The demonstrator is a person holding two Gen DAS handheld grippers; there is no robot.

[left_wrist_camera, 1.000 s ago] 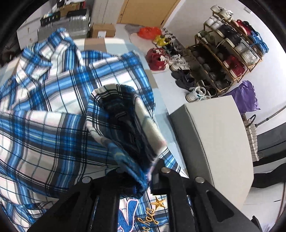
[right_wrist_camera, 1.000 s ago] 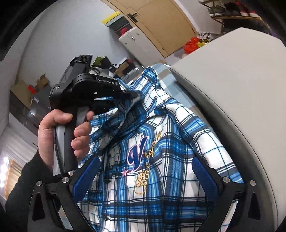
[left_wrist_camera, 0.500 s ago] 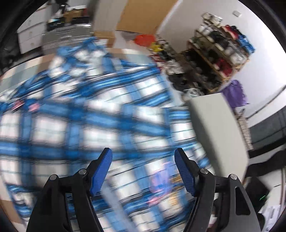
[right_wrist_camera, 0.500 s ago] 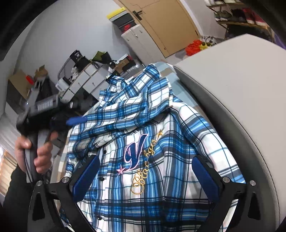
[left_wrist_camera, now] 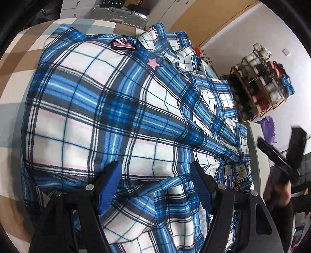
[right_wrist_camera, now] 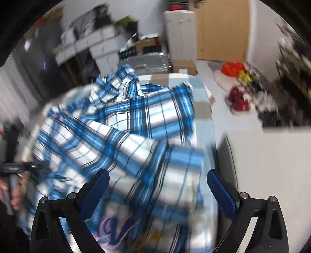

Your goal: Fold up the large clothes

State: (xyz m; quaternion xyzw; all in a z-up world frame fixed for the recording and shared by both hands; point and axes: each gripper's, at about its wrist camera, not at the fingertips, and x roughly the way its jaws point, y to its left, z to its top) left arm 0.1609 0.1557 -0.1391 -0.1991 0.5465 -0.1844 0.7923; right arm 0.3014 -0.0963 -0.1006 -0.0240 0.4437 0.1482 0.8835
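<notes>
A blue and white plaid shirt lies spread over the checked table, collar at the far end and a pink star patch near the shoulder. My left gripper hovers open just above the cloth, with nothing between its blue pads. In the right wrist view, which is blurred, the shirt has a sleeve folded across its body and an embroidered letter near the bottom. My right gripper is open above the shirt's right side and holds nothing. The left gripper shows at the left edge, held in a hand.
A grey padded block stands right of the table. A shoe rack lines the far right wall, and shoes and red items lie on the floor. A silver suitcase and white cabinets stand beyond the table's far end.
My left gripper let go of the sleeve it held, opened, and moved to the shirt's left side. The right gripper swung and rolled, still open. The sleeve now lies across the shirt.
</notes>
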